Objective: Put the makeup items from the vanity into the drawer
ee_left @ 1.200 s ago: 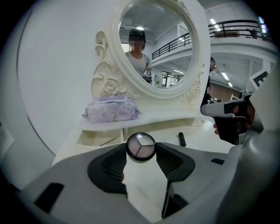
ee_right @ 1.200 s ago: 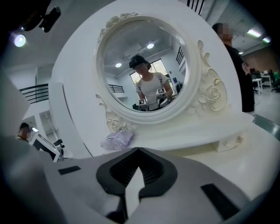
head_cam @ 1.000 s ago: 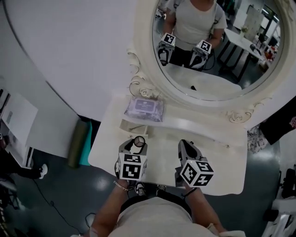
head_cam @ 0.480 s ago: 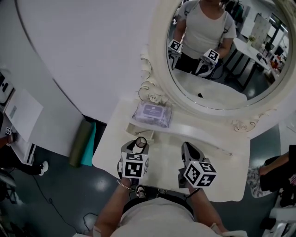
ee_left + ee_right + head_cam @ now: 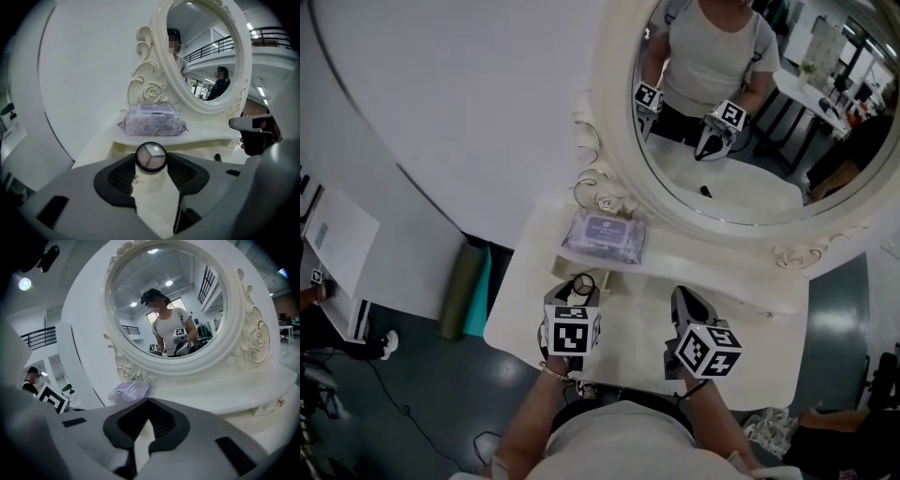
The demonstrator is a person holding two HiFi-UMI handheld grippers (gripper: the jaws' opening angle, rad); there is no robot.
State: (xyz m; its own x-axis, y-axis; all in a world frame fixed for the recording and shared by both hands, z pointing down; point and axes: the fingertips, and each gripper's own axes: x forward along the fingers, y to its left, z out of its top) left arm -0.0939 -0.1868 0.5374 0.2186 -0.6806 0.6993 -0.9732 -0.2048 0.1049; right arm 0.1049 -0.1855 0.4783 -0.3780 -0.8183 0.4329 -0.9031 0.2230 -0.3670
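The left claw (image 5: 151,164) is closed on a small round compact (image 5: 151,156), which has three shades of powder under a clear lid. The two pads press on its left and right sides. In the head view the claw and compact hang over the front left part of the white desk (image 5: 636,323), in the lower middle of the frame.

The right claw (image 5: 147,403) has its tips together and nothing between them. It sits to the right of the other claw, over the same desk.

The task looks to be at an early stage. One makeup item is in hand but not put away, and no picture shows an open drawer. A small drawer front (image 5: 268,407) with a gold knob shows at the lower right of the right gripper view, and it seems closed, so it probably has to be opened first.

A lilac pack of wipes (image 5: 604,235) lies on the raised shelf (image 5: 712,264) under the oval mirror (image 5: 750,112). A small dark thing (image 5: 217,157) lies on the desk toward the right, too small to name. These may be what remains.
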